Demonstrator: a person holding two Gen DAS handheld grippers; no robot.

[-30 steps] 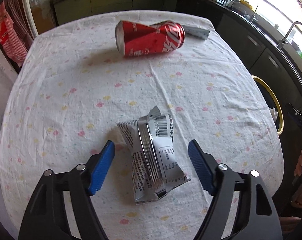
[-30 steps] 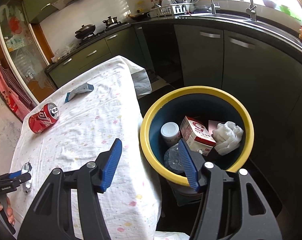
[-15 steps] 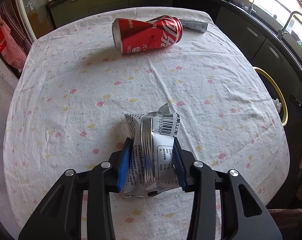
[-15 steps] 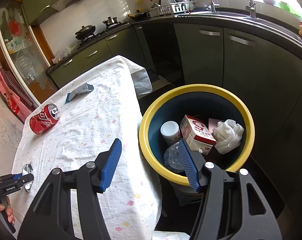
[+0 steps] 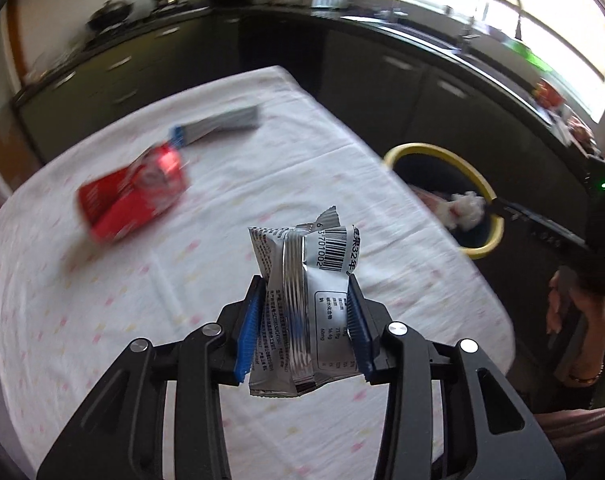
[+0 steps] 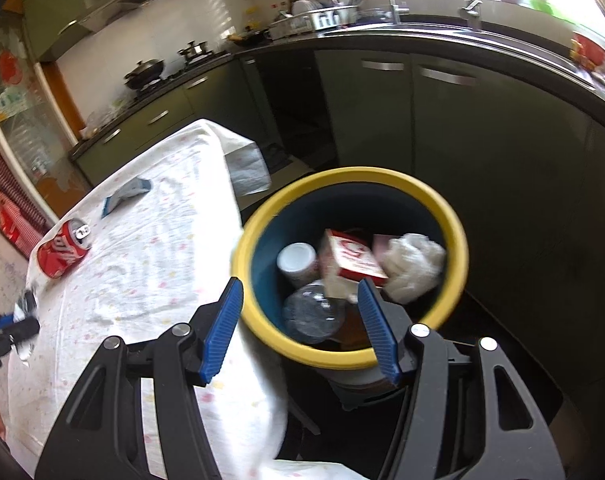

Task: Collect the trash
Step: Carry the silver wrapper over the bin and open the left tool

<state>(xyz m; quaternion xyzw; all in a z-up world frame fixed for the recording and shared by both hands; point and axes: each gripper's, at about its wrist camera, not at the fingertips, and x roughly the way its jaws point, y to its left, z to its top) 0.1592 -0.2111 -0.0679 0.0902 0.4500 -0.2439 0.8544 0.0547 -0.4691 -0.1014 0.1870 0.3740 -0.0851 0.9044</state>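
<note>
Gripping a barcoded silver wrapper (image 5: 302,300), left fingers (image 5: 248,332) clamp; right fingers (image 6: 222,326) gape.

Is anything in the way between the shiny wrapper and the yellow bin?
Nothing visible is. The left gripper holds the silver wrapper above the table, and only bare tablecloth lies toward the yellow-rimmed bin. The red can lies off to the other side.

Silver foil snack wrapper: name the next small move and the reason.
Probably carry it right, toward the yellow-rimmed bin. The left claw is shut on the silver foil snack wrapper, lifted off the floral tablecloth, and the bin stands beside the table's right edge.
</note>
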